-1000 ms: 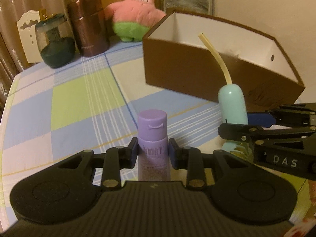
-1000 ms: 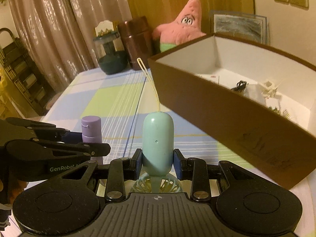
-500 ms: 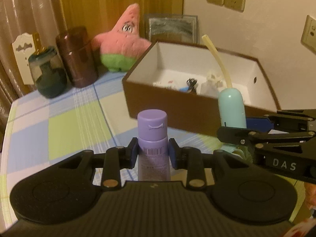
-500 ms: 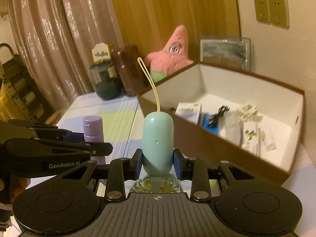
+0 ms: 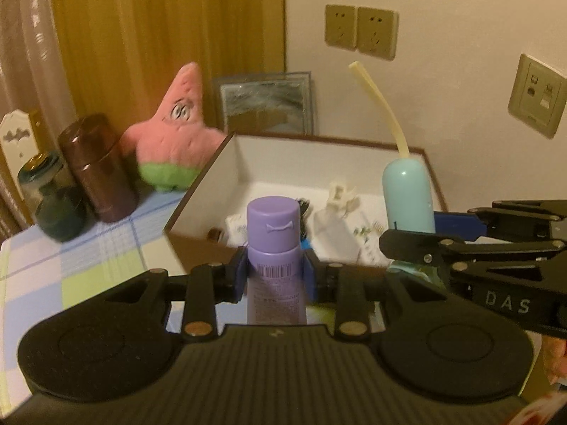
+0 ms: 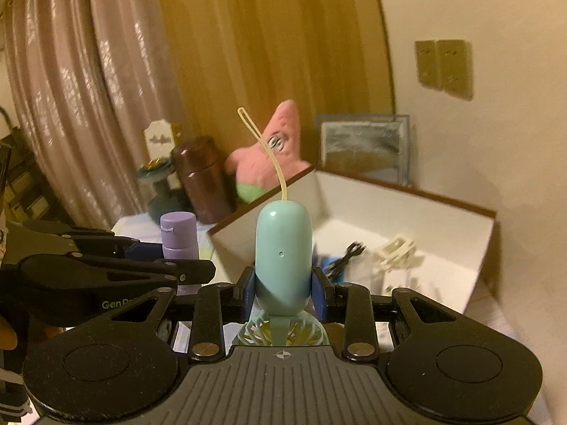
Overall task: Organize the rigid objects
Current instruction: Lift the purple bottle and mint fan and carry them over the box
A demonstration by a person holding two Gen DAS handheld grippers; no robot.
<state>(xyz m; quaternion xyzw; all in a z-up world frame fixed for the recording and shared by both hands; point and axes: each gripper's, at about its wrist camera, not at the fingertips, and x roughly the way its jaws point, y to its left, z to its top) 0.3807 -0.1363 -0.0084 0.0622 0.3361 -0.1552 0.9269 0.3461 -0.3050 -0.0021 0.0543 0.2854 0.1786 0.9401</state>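
One purple bottle [image 5: 272, 248], one fan [image 6: 283, 258] — both gripped

Purple bottle [image 5: 273, 248]: lower end hidden behind the gripper body.
Handheld fan [image 6: 283, 258]: its grille mostly hidden under the handle and gripper body.
Box [image 5: 205, 184] contents: small, blurred, not identifiable.
Picture frame [image 6: 365, 145]: lower edge hidden behind the box.
Green jar [image 5: 53, 205]: blurred.
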